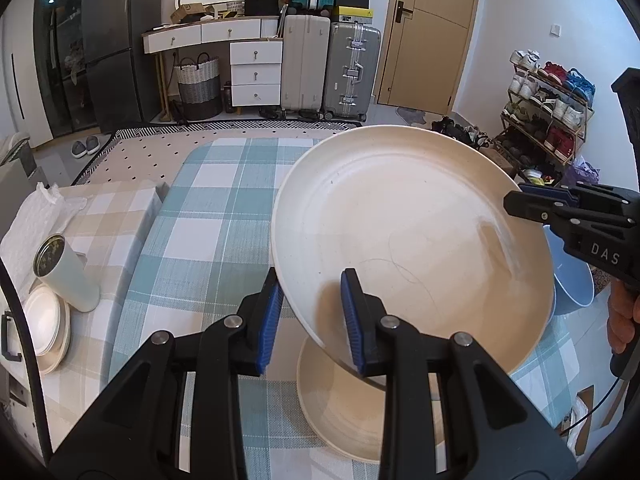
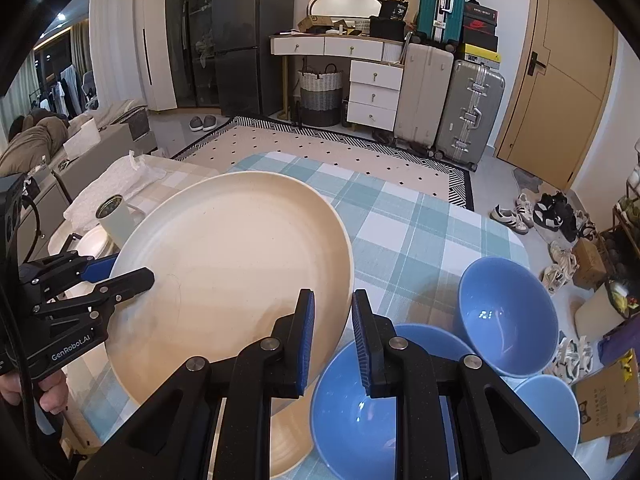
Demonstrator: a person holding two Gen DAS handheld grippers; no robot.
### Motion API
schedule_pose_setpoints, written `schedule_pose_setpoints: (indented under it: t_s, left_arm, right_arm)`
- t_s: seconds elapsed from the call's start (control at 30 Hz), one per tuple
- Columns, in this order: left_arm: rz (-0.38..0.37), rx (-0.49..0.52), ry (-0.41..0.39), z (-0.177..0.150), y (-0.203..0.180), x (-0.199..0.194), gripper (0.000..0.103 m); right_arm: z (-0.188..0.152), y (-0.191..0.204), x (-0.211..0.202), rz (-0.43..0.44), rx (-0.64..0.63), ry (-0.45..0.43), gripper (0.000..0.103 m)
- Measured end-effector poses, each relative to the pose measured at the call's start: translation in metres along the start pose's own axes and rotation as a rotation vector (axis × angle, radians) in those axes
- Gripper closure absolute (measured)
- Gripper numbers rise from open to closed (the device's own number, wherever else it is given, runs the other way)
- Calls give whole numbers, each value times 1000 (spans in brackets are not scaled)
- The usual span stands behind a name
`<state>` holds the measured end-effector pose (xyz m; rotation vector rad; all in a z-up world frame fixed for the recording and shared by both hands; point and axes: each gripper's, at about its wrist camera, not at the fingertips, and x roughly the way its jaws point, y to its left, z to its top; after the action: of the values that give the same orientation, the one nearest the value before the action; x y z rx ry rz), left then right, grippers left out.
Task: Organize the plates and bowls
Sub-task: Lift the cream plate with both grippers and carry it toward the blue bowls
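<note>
A large cream plate is held tilted above the checked table, and it also shows in the right wrist view. My left gripper is shut on its near-left rim. My right gripper is shut on its right rim; it shows in the left wrist view at the plate's right edge. A second cream plate lies flat on the table under the held one. Three blue bowls stand on the right of the table: a near one, one behind it and one at the right.
At the table's left lie a stack of small white plates, a white cylinder tin and crumpled white paper. Suitcases, a dresser and a shoe rack stand beyond the table.
</note>
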<state>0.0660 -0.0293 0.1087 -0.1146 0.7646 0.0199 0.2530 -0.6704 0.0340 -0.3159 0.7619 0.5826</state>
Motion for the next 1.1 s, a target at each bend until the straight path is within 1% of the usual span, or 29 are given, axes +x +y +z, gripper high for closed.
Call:
schedule_pose_setpoints:
  t_s: [0.1,0.3,0.53,0.83,1.1]
  left_arm:
    - [2,3,1,-2,0,-1,78]
    - [1,11,8,-22,1,-8,78]
    - [-1,27,30,-37,-1,3,78]
    - [-8,35,54,-47,1,18,78]
    - [5,53,71,-57,4,31,78]
  right_arm:
    - [-6,1,-3,6,7,-2,84]
    - [-21,6,-7,8,6,-2,84]
    - [-35,10,-10,13,18,-11,84]
    - [-52,13,-6,10,27,-4,83]
    - [-65,18,-1,5,19,7,82]
